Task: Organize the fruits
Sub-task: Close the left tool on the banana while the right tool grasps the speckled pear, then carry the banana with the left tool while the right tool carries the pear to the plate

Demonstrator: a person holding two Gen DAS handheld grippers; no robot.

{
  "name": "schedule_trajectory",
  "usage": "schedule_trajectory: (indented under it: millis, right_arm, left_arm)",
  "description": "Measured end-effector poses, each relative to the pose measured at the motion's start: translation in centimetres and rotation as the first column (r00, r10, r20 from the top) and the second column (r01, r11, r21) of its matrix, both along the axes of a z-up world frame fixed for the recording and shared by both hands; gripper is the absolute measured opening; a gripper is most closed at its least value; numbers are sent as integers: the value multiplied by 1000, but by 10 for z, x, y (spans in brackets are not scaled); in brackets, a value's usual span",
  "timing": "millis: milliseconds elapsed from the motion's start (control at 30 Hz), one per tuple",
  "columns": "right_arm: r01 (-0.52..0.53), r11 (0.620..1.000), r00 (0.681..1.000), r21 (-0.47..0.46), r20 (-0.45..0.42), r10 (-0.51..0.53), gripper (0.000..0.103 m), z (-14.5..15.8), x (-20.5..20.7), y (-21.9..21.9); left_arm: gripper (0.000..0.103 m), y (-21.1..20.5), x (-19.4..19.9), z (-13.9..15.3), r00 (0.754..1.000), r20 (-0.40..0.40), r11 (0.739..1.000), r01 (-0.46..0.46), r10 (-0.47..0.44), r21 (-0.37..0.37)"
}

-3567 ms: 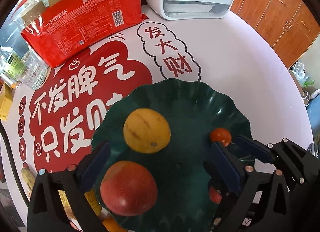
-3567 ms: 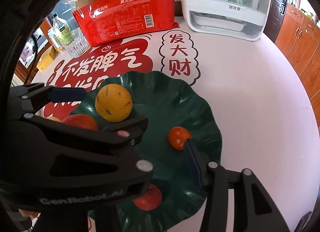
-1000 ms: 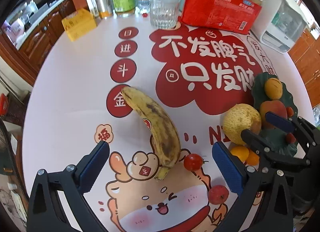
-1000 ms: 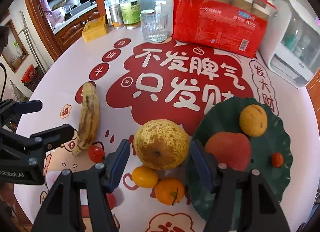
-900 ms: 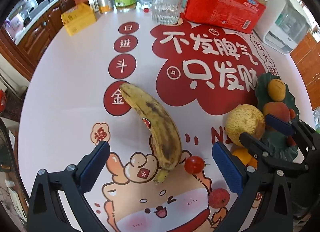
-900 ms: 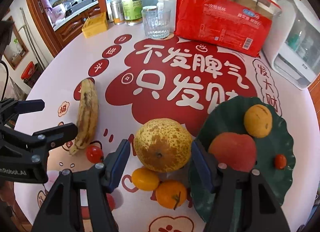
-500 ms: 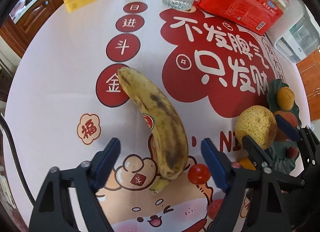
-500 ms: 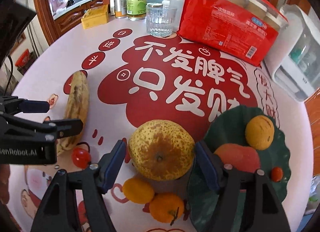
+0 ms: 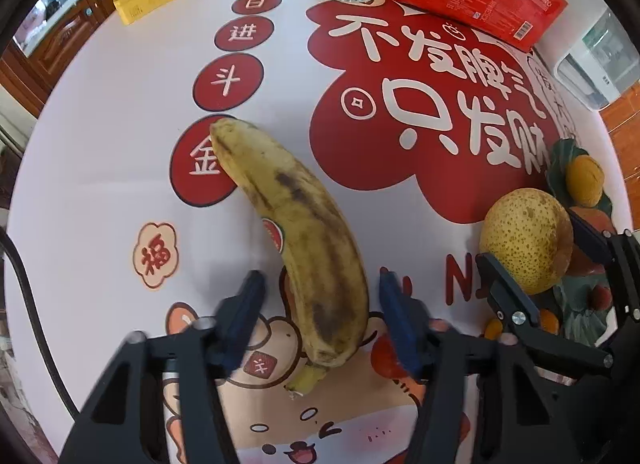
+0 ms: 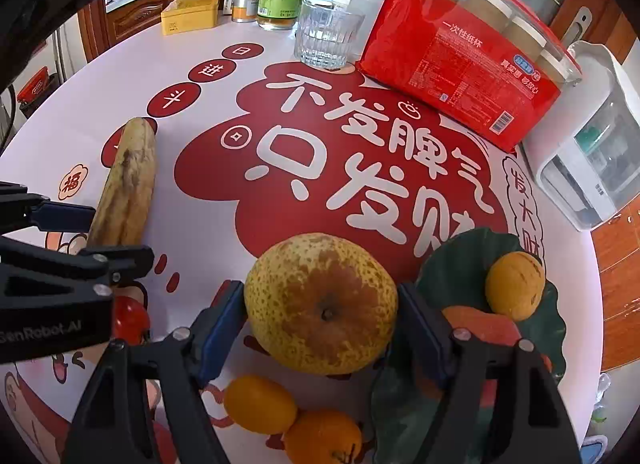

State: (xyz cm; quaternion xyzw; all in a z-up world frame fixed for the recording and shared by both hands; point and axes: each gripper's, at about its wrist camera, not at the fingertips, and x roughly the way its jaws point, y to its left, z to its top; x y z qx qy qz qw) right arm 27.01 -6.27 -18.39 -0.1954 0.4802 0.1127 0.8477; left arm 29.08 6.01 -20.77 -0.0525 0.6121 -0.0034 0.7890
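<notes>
A spotted yellow banana (image 9: 296, 232) lies on the printed tablecloth. My left gripper (image 9: 320, 304) is open, its fingers on either side of the banana's stem end, not touching it. A big speckled pear (image 10: 320, 304) sits between the fingers of my right gripper (image 10: 322, 324), whose pads are at or very near the pear's sides. The dark green plate (image 10: 460, 260) at the right holds a yellow fruit (image 10: 514, 286) and a red apple (image 10: 480, 324). The banana also shows in the right wrist view (image 10: 128, 183).
Two small oranges (image 10: 260, 404) and a cherry tomato (image 10: 128, 320) lie near the table's front. A glass (image 10: 326, 37), a red pack of paper cups (image 10: 460, 63), bottles, a yellow box (image 10: 192, 13) and a white appliance (image 10: 592, 167) stand at the back.
My left gripper moved down onto the banana and its fingers narrowed around it. My right gripper moved closer around the pear. Earlier both were over the green plate.
</notes>
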Motion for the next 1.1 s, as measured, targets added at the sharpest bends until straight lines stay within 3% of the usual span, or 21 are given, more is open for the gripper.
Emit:
schedule_trajectory:
  millis: [33, 133, 267, 667, 867, 1100]
  right_arm:
    - [0, 1000, 1000, 2, 1, 0, 76, 0, 0, 0]
    - [11, 1000, 1000, 14, -4, -11, 75, 1, 0, -2]
    - [22, 998, 999, 65, -27, -20, 75, 5, -2, -6]
    - [-15, 990, 1000, 139, 19, 12, 75, 34, -19, 1]
    - [-22, 985, 999, 173, 40, 15, 75, 49, -26, 0]
    - [-18, 977, 999, 213, 35, 11, 75, 61, -37, -7]
  left_arm:
    - [37, -1, 0, 1, 1000, 3, 1000, 10, -10, -15]
    - [36, -1, -2, 3, 1000, 9, 1000, -6, 6, -20]
    - [35, 3, -9, 7, 1000, 29, 1000, -8, 9, -29]
    - [34, 15, -37, 46, 993, 117, 998, 10, -4, -54]
    - [34, 20, -49, 53, 993, 118, 996, 2, 8, -88]
    - [33, 19, -75, 62, 993, 121, 997, 28, -19, -72]
